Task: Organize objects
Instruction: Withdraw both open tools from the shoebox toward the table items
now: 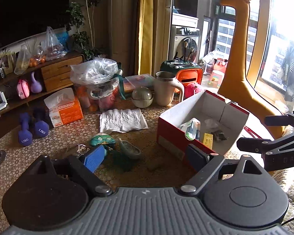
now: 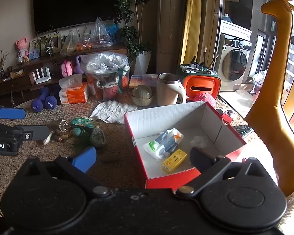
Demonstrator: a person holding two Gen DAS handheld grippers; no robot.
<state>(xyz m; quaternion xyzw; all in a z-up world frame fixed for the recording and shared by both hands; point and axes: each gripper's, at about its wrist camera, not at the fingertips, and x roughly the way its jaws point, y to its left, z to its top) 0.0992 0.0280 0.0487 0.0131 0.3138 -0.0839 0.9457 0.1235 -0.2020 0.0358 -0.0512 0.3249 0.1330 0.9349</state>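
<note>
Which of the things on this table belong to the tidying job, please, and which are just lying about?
Job:
red box
yellow packet and white pack, already inside
teal pouch
grey dish
both grippers, open

Lying about:
mug
tissue box
dumbbells
giraffe

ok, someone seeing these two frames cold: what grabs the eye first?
Probably the red cardboard box with white inside, open at centre-right on the patterned table, with a small yellow carton and a white wrapped pack lying in it. Next, the tall mustard-yellow giraffe figure by the window at right. Both the left gripper and right gripper are open and empty.
</note>
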